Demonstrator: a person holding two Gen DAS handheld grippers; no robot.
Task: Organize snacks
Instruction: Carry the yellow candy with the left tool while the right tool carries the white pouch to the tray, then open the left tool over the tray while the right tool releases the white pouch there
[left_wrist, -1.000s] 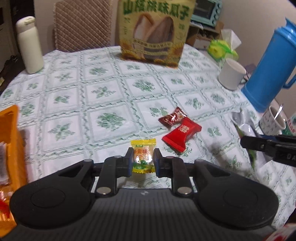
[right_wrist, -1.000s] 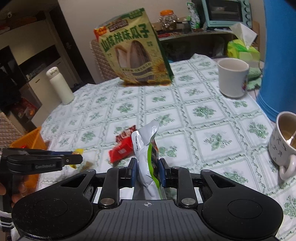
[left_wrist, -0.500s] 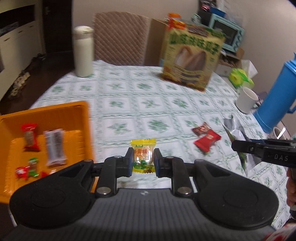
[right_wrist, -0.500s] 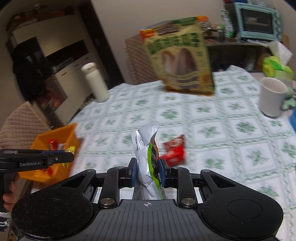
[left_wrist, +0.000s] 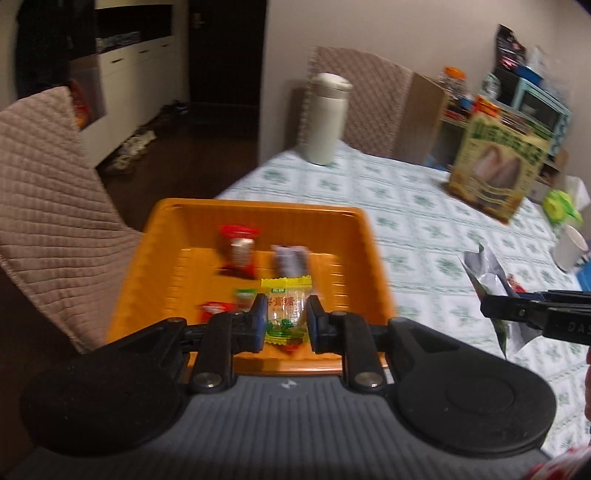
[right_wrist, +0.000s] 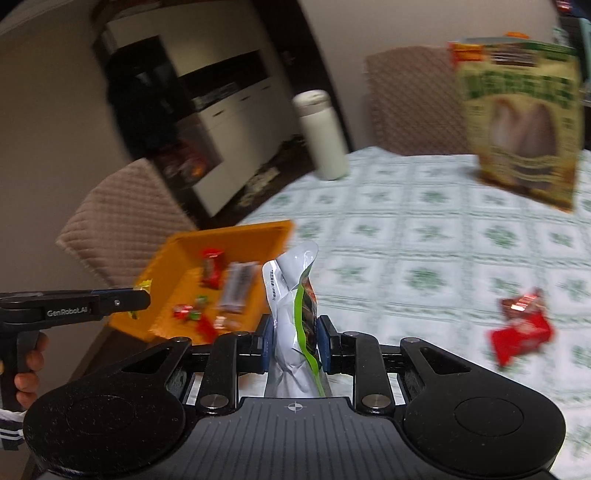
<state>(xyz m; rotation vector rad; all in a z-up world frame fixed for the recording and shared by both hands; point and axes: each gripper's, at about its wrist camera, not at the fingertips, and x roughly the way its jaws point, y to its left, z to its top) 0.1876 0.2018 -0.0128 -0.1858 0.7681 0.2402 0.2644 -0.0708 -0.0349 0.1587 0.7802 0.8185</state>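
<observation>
The left hand-held gripper (left_wrist: 284, 323), closed on a yellow candy (left_wrist: 286, 312), hangs above the orange tray (left_wrist: 258, 214) at the tabletop (left_wrist: 406, 206) edge. The right hand-held gripper (right_wrist: 294, 339) clamps a silver pouch (right_wrist: 291, 306) nearby. Best practice: lower before opening, clear of wrappers inside.

Quilted chairs (left_wrist: 48, 192), white cabinets (left_wrist: 122, 74)

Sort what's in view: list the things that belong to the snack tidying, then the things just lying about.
Job: yellow candy in the left gripper; silver pouch in the right gripper; orange tray; red snacks on the cloth.
Lying about: white flask; sunflower seed bag; white mug.
</observation>
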